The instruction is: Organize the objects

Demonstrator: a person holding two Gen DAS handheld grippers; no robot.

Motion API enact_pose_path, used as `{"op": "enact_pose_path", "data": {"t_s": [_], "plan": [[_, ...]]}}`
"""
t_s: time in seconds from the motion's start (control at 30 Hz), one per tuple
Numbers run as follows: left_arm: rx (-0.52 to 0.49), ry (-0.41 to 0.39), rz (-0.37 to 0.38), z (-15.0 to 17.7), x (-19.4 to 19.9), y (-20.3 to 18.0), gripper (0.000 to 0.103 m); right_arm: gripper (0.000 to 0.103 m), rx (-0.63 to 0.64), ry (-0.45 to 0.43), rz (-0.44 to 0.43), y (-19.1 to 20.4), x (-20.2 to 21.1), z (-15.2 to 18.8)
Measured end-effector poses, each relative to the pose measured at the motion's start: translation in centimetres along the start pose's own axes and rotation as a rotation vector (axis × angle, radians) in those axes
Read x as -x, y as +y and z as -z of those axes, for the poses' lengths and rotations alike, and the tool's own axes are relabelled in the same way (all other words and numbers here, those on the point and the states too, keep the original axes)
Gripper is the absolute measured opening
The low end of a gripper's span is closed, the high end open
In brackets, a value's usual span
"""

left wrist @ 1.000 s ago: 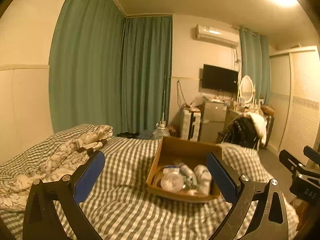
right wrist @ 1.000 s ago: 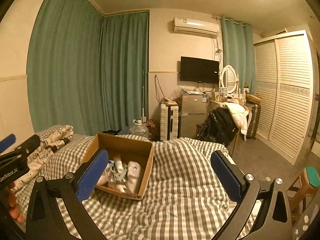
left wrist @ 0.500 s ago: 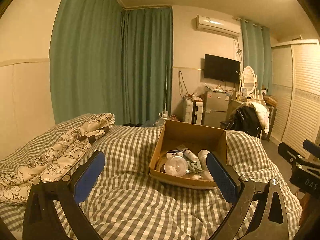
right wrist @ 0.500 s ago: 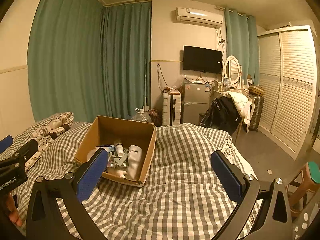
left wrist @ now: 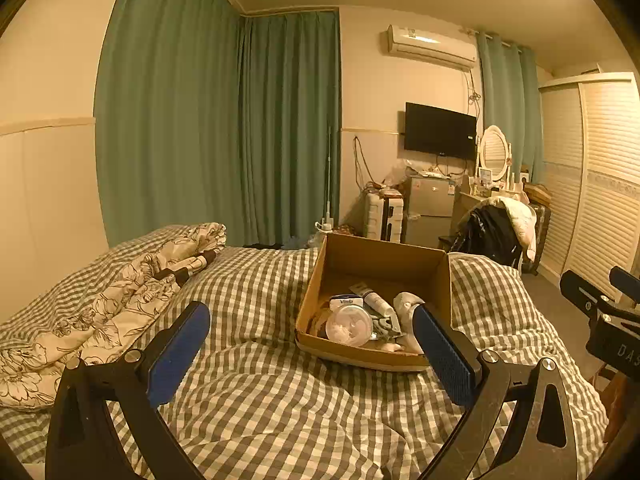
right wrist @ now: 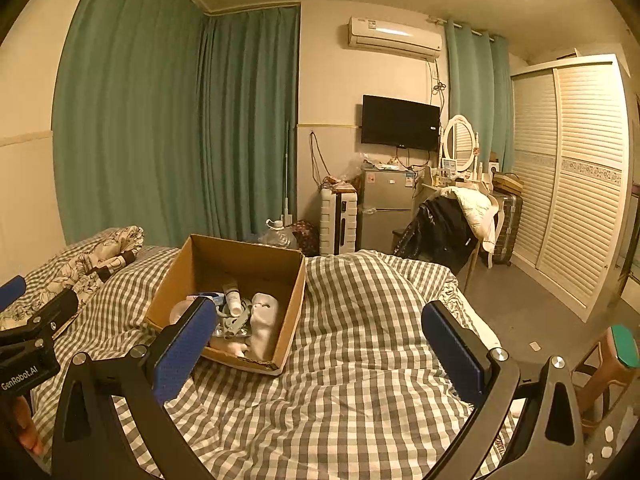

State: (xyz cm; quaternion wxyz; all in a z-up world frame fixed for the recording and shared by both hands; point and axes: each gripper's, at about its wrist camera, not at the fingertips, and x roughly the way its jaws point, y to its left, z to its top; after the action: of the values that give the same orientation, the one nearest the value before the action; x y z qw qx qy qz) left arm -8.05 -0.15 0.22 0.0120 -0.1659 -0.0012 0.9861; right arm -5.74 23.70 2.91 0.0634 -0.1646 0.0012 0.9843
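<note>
An open cardboard box (left wrist: 380, 256) sits on the checked bed; it also shows in the right wrist view (right wrist: 240, 260). Inside lie a round clear lidded tub (left wrist: 349, 325), a white tube (left wrist: 376, 302), a blue-and-white packet (left wrist: 346, 302) and a white sock (right wrist: 262, 320). My left gripper (left wrist: 312, 350) is open and empty, above the bed just short of the box. My right gripper (right wrist: 320, 344) is open and empty, to the right of the box, its left pad (right wrist: 184, 352) in front of the box's near corner.
A floral quilt (left wrist: 100, 304) is bunched at the left of the bed. Beyond the bed's foot stand a white suitcase (right wrist: 339, 222), a small fridge (right wrist: 386, 208), a chair with coats (right wrist: 452, 216) and a wardrobe (right wrist: 580, 184). A stool (right wrist: 612, 364) is at the right.
Both grippers have risen and tilted down a little, so the box's contents show more fully. Jaws stay open.
</note>
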Motion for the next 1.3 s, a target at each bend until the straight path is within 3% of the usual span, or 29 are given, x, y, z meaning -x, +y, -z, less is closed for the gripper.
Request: {"op": "enact_pose_path", "data": {"t_s": [1.3], "plan": [[-0.024, 0.004, 0.001, 0.33, 0.31, -0.46, 0.103, 0.103, -0.012, 0.013, -0.006, 0.87, 0.15, 0.06]]}}
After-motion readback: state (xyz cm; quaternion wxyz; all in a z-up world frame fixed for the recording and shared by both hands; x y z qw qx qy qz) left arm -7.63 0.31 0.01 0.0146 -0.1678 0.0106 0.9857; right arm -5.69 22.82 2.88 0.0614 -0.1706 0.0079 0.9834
